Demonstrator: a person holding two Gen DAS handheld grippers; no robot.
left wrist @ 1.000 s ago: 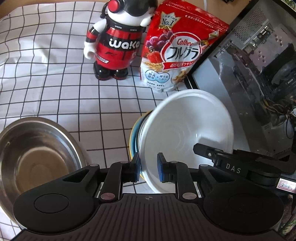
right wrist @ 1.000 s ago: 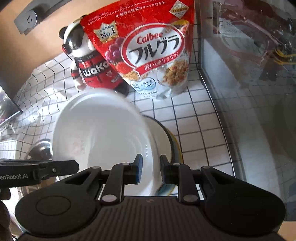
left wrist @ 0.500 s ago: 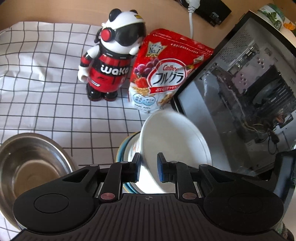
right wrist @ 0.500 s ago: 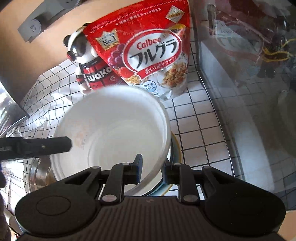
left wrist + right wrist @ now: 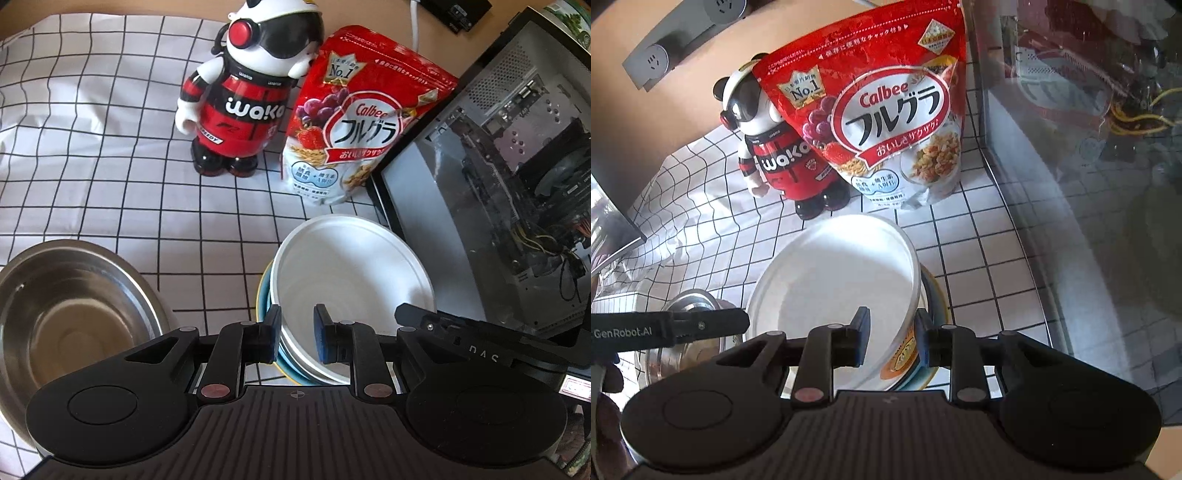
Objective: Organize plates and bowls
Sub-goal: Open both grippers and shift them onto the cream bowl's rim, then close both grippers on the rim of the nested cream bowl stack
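Observation:
A white bowl (image 5: 351,273) sits nested in a stack of dishes with a blue and yellow rim (image 5: 263,295) on the checked cloth. My left gripper (image 5: 297,338) straddles the bowl's near rim, its jaws a little apart around it. My right gripper (image 5: 892,339) straddles the same white bowl (image 5: 842,273) on its other side, jaws slightly wider than the rim, with an orange-patterned dish (image 5: 905,360) showing under it. A steel bowl (image 5: 66,306) stands empty to the left of the stack; it also shows in the right wrist view (image 5: 683,332).
A panda-shaped bottle (image 5: 243,96) and a red cereal bag (image 5: 358,122) stand behind the stack. An open computer case (image 5: 498,177) with a glass side runs along the right. The checked cloth (image 5: 92,147) covers the table.
The white bowl has come down from a tilt and now rests level in the stack. Both grippers' jaws have opened slightly around its rim.

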